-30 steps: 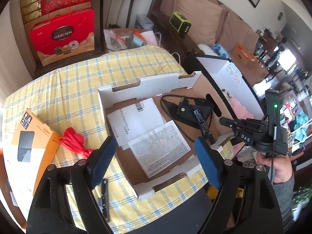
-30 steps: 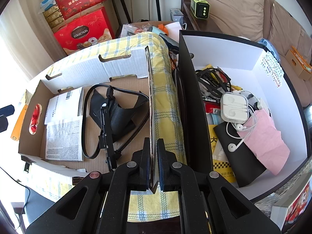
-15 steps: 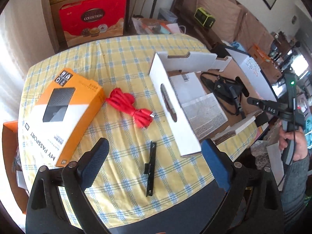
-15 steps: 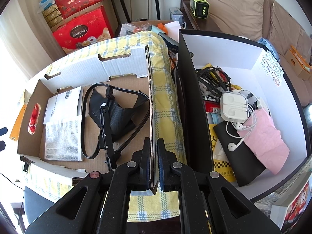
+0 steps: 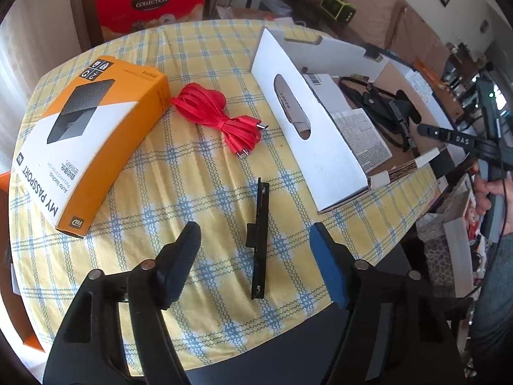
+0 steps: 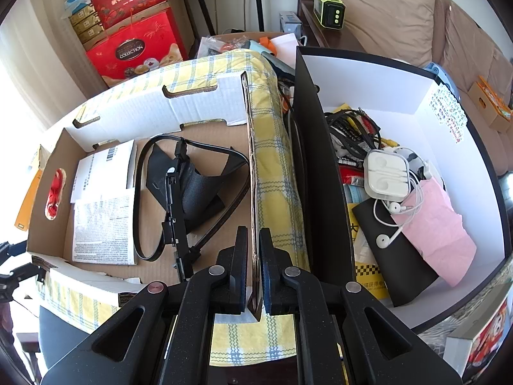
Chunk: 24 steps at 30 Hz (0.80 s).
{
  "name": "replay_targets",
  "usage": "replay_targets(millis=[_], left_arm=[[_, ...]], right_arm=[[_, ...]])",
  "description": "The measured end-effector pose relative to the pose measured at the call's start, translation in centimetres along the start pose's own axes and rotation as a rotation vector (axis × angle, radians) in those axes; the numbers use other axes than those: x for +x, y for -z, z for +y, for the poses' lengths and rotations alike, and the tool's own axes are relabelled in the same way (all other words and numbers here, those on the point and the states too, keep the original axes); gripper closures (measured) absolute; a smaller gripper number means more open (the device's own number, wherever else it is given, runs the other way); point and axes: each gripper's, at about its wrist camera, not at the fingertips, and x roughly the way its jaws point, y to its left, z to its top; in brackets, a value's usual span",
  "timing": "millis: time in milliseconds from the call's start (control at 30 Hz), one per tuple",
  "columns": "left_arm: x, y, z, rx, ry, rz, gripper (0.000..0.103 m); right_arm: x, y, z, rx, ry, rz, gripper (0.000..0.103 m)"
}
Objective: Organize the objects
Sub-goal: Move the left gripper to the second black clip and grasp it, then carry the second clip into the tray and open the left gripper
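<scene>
Black bracket (image 5: 259, 240) lies between the left tool's (image 5: 255, 258) apparently clear, closing jaws.

On the checked tablecloth (image 5: 198, 173) lie 1 orange hard-drive box (image 5: 86, 134), 1 bundled red cable (image 5: 221, 118) and 1 black bracket strip (image 5: 259, 240). The cardboard tray (image 6: 198, 109) holds 2 printed paper sheets (image 6: 105, 199), 1 black strap pouch (image 6: 195, 179) and 1 more black bracket (image 6: 176, 218). The white bin (image 6: 368, 73) shows 1 earphone case (image 6: 388, 176), 1 pink packet (image 6: 439, 224) and a cable tangle too jumbled to count. 2 grippers appear: the left gripper (image 5: 255, 256), the right gripper (image 6: 254, 272).
</scene>
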Motion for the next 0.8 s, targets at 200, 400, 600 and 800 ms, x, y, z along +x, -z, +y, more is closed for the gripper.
replay_targets(millis=[200, 400, 600, 800], left_arm=[[0.9, -0.1, 0.1, -0.005, -0.004, 0.004, 0.071], [1.1, -0.3, 1.0, -0.036, 0.062, 0.029, 0.096], [-0.4, -0.6, 1.2, -0.067, 0.112, -0.003, 0.096], [-2.8, -1.7, 0.1, -0.061, 0.120, -0.059, 0.096]], right_arm=[[0.0, 0.0, 0.0, -0.002, 0.001, 0.001, 0.096], [0.0, 0.0, -0.1, -0.002, 0.001, 0.001, 0.096], [0.0, 0.0, 0.0, -0.002, 0.000, 0.001, 0.096], [0.0, 0.0, -0.1, -0.001, -0.001, 0.001, 0.096]])
